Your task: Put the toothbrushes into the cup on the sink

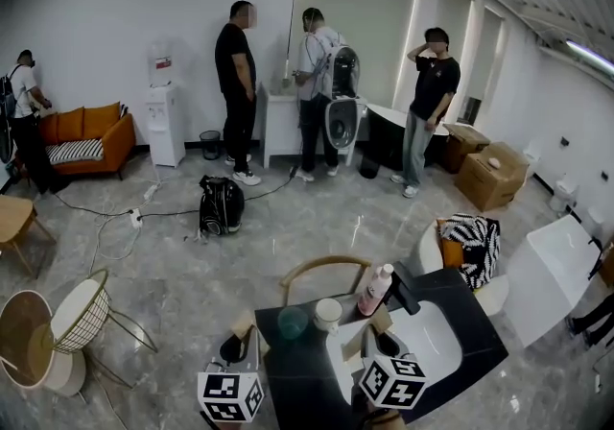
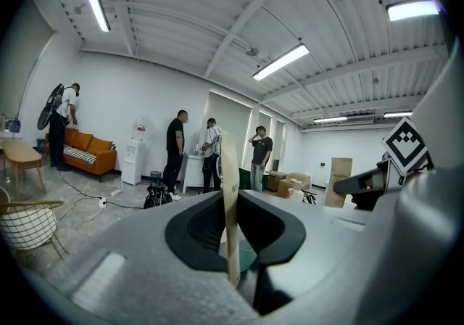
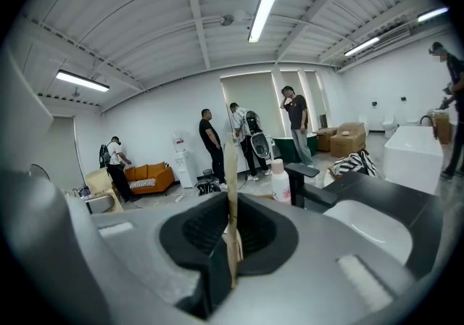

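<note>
While 4 people stand about the far side of the room, the work sits close at the bottom of the head view. At far left an orange sofa [image 1: 91,135] and a white water dispenser [image 1: 164,121] line the wall, and a black bag [image 1: 221,204] lies on the grey floor. Nearer, a wire-backed chair [image 1: 82,315] stands left of the black counter [image 1: 297,382].

The left gripper [image 1: 243,324] hangs at the counter's left edge. Its own view shows the jaws closed, with the tan pads [image 2: 230,193] pressed flat together into 1 thin upright strip.

Just right of it a teal cup [image 1: 293,322] stands on the counter, with a white cup [image 1: 328,313] just beside it. Whether the 2 touch I cannot tell.

Next come a pink bottle [image 1: 375,290] and a black faucet [image 1: 403,292] at the back rim of the white sink [image 1: 436,346].

The right gripper [image 1: 376,322] sits between the white cup and the sink — jaws likewise closed, tan pads [image 3: 230,193] flat against each other. In its view the bottle and faucet stand just right of the strip.

Cardboard boxes [image 1: 491,176] sit at far right.
</note>
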The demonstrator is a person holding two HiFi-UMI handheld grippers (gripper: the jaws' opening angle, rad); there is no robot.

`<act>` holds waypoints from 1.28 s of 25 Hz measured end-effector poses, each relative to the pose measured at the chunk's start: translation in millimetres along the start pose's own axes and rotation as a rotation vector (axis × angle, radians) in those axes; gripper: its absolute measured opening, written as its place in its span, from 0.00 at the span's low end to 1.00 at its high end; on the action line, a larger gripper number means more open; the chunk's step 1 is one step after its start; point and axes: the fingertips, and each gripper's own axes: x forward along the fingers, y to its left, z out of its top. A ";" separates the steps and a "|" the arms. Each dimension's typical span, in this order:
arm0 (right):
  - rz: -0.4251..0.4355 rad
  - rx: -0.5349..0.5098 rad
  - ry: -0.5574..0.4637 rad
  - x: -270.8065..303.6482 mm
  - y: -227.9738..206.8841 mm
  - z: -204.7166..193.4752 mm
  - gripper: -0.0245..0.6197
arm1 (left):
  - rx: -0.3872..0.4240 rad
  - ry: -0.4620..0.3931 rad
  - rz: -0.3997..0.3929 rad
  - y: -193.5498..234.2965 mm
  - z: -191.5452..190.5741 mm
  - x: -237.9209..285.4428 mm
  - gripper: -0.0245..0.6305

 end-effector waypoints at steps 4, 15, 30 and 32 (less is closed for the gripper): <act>0.013 -0.001 0.005 12.5 0.0 6.3 0.08 | 0.002 0.005 0.018 4.7 1.0 2.9 0.10; 0.076 -0.023 -0.006 50.2 5.7 28.9 0.08 | 0.001 0.014 0.070 13.5 -3.8 8.4 0.10; 0.154 -0.032 0.005 92.3 11.8 43.3 0.08 | -0.006 0.015 0.134 21.0 -7.6 21.8 0.10; 0.159 -0.031 0.008 98.8 11.4 43.4 0.08 | -0.002 0.012 0.139 21.4 -7.3 24.1 0.10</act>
